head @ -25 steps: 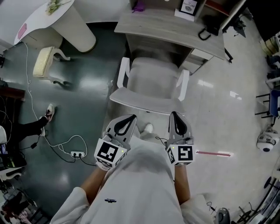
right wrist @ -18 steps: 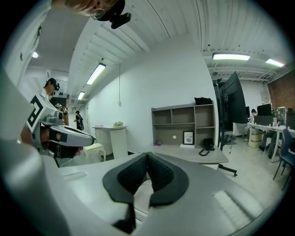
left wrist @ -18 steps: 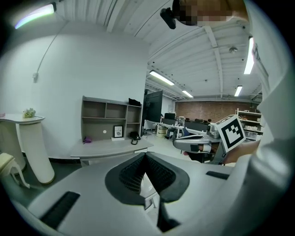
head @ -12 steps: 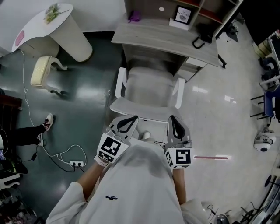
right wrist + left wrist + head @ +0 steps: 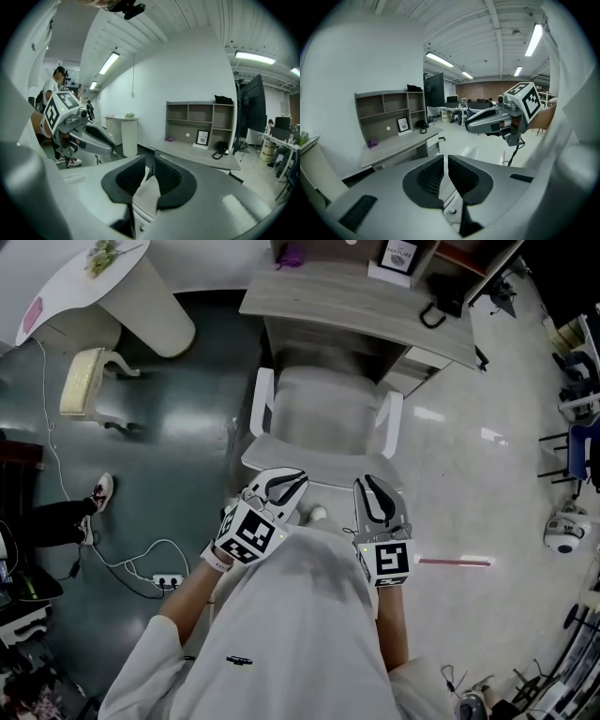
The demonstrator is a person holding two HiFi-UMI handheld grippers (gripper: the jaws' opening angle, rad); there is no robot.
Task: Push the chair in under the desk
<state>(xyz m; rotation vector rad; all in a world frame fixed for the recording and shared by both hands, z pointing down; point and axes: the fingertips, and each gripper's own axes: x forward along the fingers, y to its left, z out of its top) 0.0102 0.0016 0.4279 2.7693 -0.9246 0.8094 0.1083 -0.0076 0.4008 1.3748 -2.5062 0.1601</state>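
Observation:
A white chair [image 5: 323, 423] with two armrests stands in front of the grey desk [image 5: 366, 306], its front tucked under the desk edge. Both grippers hover just behind the chair's backrest; I cannot tell if they touch it. My left gripper [image 5: 286, 486] is shut, angled toward the right, with nothing between its pads [image 5: 429, 176]. The jaws of my right gripper [image 5: 373, 495] are opening, and only a narrow gap shows between the pads [image 5: 171, 180]. Through that gap I see the white chair [image 5: 147, 197] beyond, not gripped. The desk [image 5: 197, 157] and its shelves lie ahead.
On the desk are a framed picture [image 5: 398, 257], a black object [image 5: 441, 298] and a purple item [image 5: 297, 254]. A white table [image 5: 122, 287] and cream stool [image 5: 82, 381] stand left. A power strip [image 5: 167, 570], a person's leg [image 5: 89, 502] and a red stick [image 5: 455, 562] are on the floor.
My left gripper has turned inward to the right. The right jaws have parted slightly. The chair stands much as before against the desk.

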